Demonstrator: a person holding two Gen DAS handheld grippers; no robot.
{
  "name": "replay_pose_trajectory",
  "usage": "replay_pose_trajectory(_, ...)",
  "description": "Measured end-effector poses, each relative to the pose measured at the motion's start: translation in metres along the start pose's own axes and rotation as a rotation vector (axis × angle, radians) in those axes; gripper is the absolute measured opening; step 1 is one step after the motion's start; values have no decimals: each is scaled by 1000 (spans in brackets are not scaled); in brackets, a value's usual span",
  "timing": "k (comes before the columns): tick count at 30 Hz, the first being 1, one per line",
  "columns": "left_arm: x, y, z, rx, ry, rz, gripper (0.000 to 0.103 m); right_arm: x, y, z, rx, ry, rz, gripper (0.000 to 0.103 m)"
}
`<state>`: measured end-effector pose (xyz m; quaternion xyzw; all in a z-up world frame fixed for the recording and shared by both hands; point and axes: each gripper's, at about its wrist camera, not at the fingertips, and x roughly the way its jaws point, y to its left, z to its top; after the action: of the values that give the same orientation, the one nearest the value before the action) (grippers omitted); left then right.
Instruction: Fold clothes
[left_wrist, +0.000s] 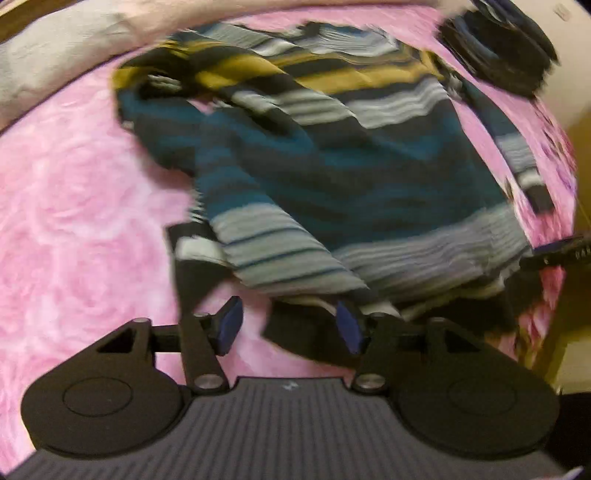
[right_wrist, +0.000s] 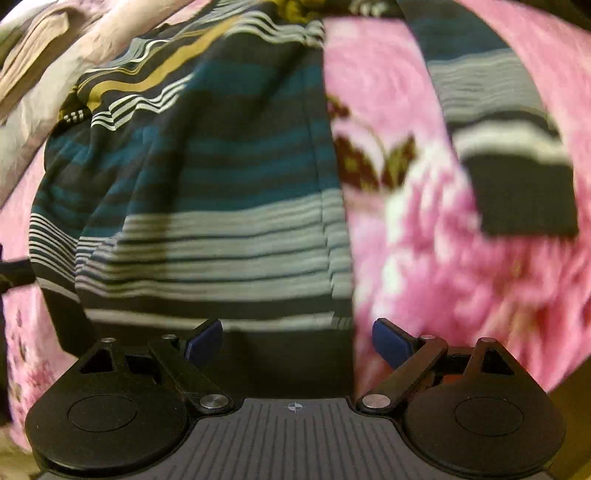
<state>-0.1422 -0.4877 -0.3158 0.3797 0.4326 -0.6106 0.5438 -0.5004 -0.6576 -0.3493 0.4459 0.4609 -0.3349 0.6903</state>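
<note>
While the striped shirt (left_wrist: 332, 155) lies spread and rumpled on the pink blanket (left_wrist: 74, 221), mid-frame in both views, the left tool (left_wrist: 288, 326) & right tool (right_wrist: 297, 341) gape open w/ nothing held, so folding looks barely begun.

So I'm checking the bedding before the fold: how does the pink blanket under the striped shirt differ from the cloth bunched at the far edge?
The pink blanket is bright pink with a mottled floral print; the bunched cloth is pale beige-grey and plain. The blanket lies spread flat, while the cloth is crumpled. The striped shirt rests on the blanket, not the cloth. Both are soft bedding.
</note>
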Motion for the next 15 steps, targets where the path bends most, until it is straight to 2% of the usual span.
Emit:
replay_pose_trajectory(1,10,-3,-4,27,26,16,56,2,0,-5,11,-12,14,91)
replay_pose_trajectory(4,28,-8,-10,32,58,-8,54,2,1,-5,11,-41,-9,90)
replay_pose_trajectory(5,28,-10,-11,32,52,-14,54,2,1,-5,11,-51,-16,76)
replay_pose_trajectory(6,27,-12,-11,32,43,-18,54,2,1,-5,12,-60,-24,54)
replay_pose_trajectory(7,26,-13,-12,22,39,-21,53,0,-3,-4,24,-60,-39,42)
replay_pose_trajectory(8,23,-13,-13,3,34,-27,53,-2,-10,-3,51,-58,-32,20)
replay_pose_trajectory(9,21,-12,-14,-17,28,-35,53,-6,-18,-2,72,-55,-19,8)
replay_pose_trajectory(15,4,-3,-24,-82,1,-54,55,-57,-34,24,3,-159,-182,6)
